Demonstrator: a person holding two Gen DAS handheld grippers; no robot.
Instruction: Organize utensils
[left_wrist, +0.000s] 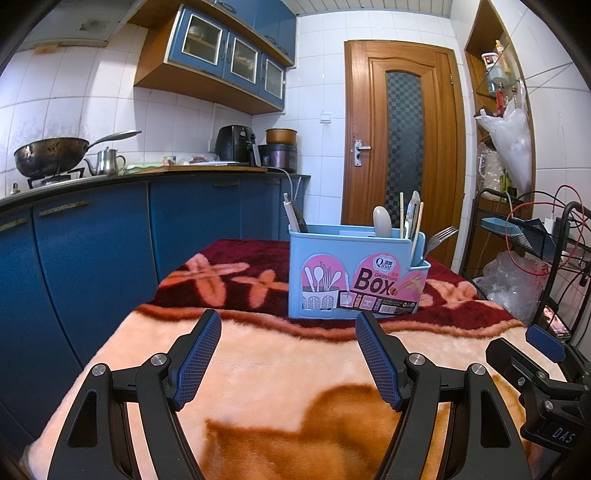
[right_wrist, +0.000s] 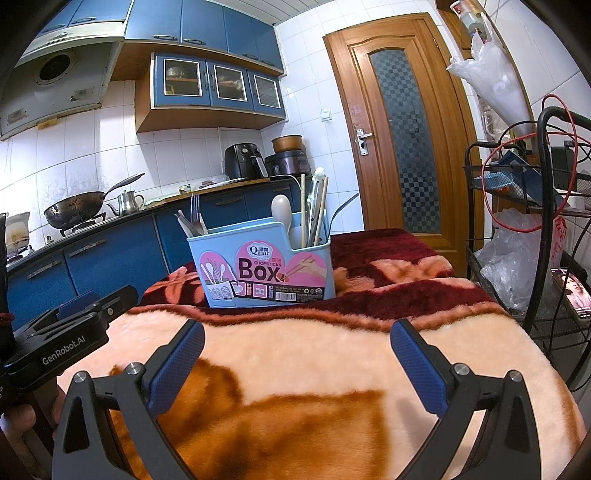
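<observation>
A light blue chopsticks box with a pink "Box" label stands upright on the blanket-covered table; it also shows in the right wrist view. It holds a white spoon, chopsticks, a fork and other utensils. In the right wrist view a fork stands in its left compartment, a white spoon and chopsticks on the right. My left gripper is open and empty, short of the box. My right gripper is open and empty, also short of the box.
Blue kitchen cabinets with a wok and kettle run along the left. A black wire rack with cables and plastic bags stands at the right. A wooden door is behind the table.
</observation>
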